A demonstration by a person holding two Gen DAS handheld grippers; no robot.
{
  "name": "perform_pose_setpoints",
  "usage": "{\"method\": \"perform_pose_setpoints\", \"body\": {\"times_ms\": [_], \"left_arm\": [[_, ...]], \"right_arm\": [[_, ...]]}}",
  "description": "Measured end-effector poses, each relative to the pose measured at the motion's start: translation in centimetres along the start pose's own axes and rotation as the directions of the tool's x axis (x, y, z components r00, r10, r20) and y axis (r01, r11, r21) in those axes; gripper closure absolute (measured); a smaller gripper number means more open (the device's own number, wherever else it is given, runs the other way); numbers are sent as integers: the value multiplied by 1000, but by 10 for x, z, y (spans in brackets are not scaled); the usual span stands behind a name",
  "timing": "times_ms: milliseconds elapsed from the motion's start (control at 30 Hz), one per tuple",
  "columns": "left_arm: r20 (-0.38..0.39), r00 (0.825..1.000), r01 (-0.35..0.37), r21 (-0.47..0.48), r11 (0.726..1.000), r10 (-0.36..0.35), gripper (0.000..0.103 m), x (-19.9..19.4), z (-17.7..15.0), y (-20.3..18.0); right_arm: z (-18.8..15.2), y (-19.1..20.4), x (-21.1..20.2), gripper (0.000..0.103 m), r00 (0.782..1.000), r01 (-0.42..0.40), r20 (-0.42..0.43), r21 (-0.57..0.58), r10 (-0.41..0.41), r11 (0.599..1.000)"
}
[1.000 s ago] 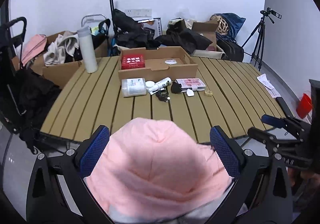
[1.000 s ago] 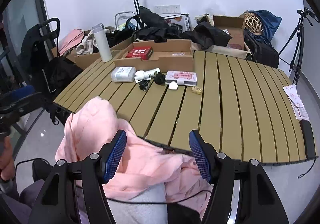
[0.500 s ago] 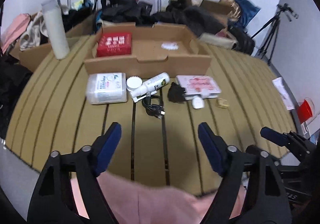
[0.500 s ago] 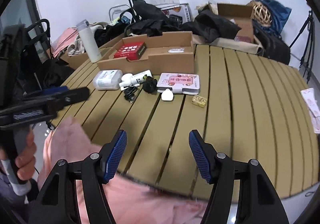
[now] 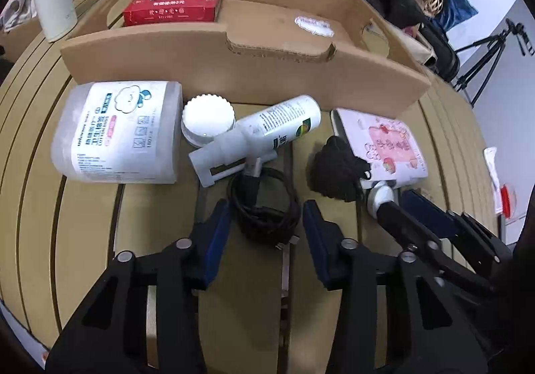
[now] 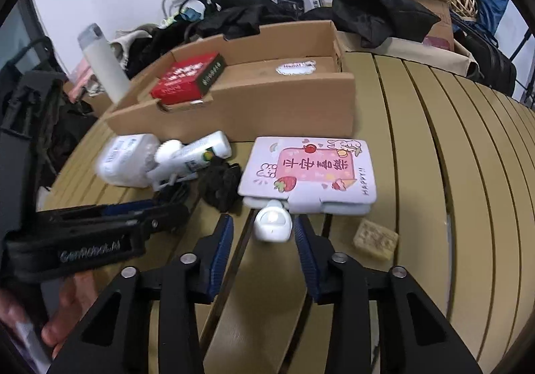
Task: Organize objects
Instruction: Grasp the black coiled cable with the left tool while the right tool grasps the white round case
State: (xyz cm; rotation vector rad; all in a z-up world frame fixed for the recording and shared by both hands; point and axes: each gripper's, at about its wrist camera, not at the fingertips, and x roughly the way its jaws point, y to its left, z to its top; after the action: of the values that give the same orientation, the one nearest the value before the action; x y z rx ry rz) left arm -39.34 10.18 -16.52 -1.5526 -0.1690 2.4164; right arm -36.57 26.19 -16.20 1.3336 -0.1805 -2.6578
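My left gripper (image 5: 266, 223) is open, its fingers on either side of a coiled black cable (image 5: 264, 207) on the slatted table. My right gripper (image 6: 263, 233) is open around a small white rounded object (image 6: 272, 225); it also shows in the left wrist view (image 5: 381, 197). Behind lie a wipes pack (image 5: 117, 131), a white round lid (image 5: 207, 116), a white spray bottle (image 5: 260, 130), a black scrunchie (image 5: 336, 170) and a pink-and-white case (image 6: 311, 173). The cardboard tray (image 5: 234, 70) holds a red box (image 5: 174, 1).
A small tan block (image 6: 376, 238) lies right of my right gripper. A white flask (image 6: 102, 63) stands left of the tray. Bags, boxes and black clothing crowd the table's far edge. A tripod (image 5: 485, 56) stands at the right.
Both grippers have moved forward and down over the table to the objects. The pink garment that was below them is out of view.
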Motion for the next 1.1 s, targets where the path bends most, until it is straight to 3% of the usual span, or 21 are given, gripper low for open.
{"method": "perform_pose_setpoints", "body": {"times_ms": [367,733,900,933,1000,1067,1100], "left_arm": [[9,1000,-11,6,1000,11,71,-6,-1,0],[153,988,-11,58,998,2,71,-96,-44,-4],[156,988,-16,36,999,10,71,-106,-56,4],[151,989,-16,29,999,12,71,-104,-58,6],[139,990,-16,17,1000,14,71,-101,-57,11],[139,990,-14,14,1000,12,71,-99,-56,14],[140,990,-15,12,1000,13,71,-98,-55,15]], "right_arm": [[0,10,2,95,999,45,28,-40,-44,998],[-16,6,-70,101,995,26,101,3,-26,1000],[-31,0,-81,100,993,-27,116,31,23,999],[-31,-1,-78,97,993,-25,114,33,21,999],[-28,-2,-67,75,994,-4,113,18,2,1000],[-25,-1,-50,19,996,-15,88,-2,15,1000],[-23,-1,-40,19,997,-21,72,-6,21,1000]]}}
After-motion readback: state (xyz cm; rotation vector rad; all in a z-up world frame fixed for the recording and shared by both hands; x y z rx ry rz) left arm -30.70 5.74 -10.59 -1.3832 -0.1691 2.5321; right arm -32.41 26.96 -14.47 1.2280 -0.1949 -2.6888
